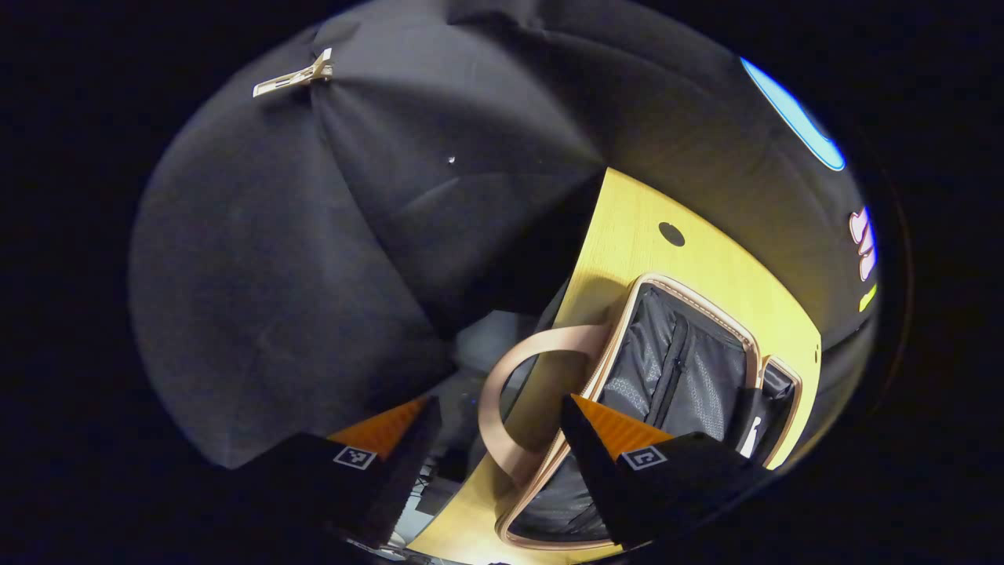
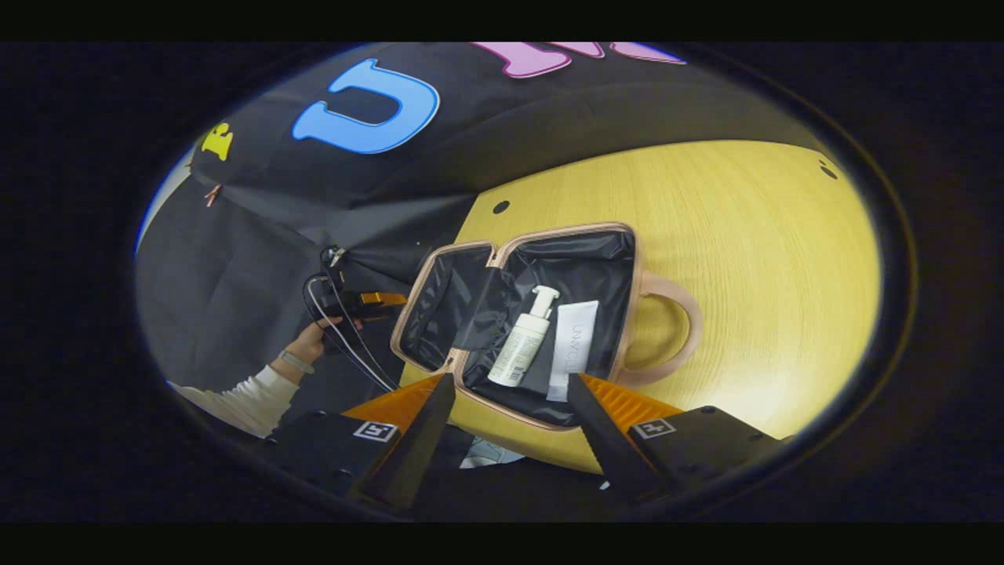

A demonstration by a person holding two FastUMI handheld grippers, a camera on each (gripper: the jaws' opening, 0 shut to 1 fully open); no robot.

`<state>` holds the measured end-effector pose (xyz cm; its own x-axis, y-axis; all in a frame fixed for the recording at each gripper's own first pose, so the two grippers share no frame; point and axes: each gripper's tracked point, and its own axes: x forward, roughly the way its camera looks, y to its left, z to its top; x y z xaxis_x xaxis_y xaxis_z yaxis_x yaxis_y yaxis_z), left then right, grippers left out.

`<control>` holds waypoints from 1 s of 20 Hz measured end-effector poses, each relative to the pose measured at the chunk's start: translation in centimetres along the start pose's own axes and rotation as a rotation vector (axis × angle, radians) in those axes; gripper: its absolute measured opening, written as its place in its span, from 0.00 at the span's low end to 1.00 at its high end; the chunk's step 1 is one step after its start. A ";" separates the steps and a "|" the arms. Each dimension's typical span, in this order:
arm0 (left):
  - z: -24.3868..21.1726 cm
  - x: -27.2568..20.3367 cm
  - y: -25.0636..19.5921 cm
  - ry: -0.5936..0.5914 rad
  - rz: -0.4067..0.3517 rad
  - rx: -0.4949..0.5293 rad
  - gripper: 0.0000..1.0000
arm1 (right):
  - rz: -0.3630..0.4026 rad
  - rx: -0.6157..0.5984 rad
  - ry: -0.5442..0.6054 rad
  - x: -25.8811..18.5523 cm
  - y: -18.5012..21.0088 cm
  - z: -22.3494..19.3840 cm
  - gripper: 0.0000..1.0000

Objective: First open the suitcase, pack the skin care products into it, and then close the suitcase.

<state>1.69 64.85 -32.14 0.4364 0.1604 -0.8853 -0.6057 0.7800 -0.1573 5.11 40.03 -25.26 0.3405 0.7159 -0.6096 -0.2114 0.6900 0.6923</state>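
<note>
The suitcase (image 2: pixel 541 314) lies open on the yellow wooden table (image 2: pixel 745 259), its two halves spread flat side by side with their dark linings facing up. In the right gripper view its long axis runs left to right across the table; the looped handle (image 2: pixel 671 329) points right, toward the bare tabletop, and the smaller lid half (image 2: pixel 443 310) lies at the table's left edge, by the booth's black cloth. Two skin care products rest inside the deeper half: a white pump bottle (image 2: pixel 522 339), lying slanted with its pump head toward the far rim, and just beside it on the right a flat white tube (image 2: pixel 571 349), lying roughly parallel, its lower end toward the near rim. The right gripper (image 2: pixel 510 439) hovers above the near edge of the case, fingers spread apart and holding nothing. The left gripper (image 2: pixel 357 302), held by a hand (image 2: pixel 310 341) in a white sleeve, is off the table's left side; in the left gripper view its fingers (image 1: pixel 596 447) stand apart, gripping nothing, with the handle (image 1: pixel 510 392) and the zipped lining (image 1: pixel 674 377) before them.
</note>
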 end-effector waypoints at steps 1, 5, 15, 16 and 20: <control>-0.2 -0.1 -0.1 0.001 -0.012 -0.018 0.97 | -0.005 0.000 0.004 -0.1 -0.3 -0.2 0.92; 0.4 0.4 1.1 -0.008 -0.015 -0.071 0.96 | 0.000 0.013 -0.002 0.2 -0.2 -0.2 0.92; -1.8 5.6 1.7 0.150 0.088 -0.024 0.74 | -0.021 0.023 0.029 1.3 -0.1 -1.2 0.92; -2.0 5.7 1.4 0.159 0.113 -0.006 0.47 | -0.025 0.026 0.020 1.0 -0.3 -1.0 0.92; -0.4 3.1 0.4 0.128 0.111 0.116 0.15 | -0.033 0.021 -0.049 0.0 -1.0 0.1 0.92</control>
<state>2.52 65.44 -35.17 0.2792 0.1769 -0.9438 -0.5612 0.8276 -0.0109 5.45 39.33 -25.86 0.3916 0.6866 -0.6126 -0.1802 0.7100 0.6807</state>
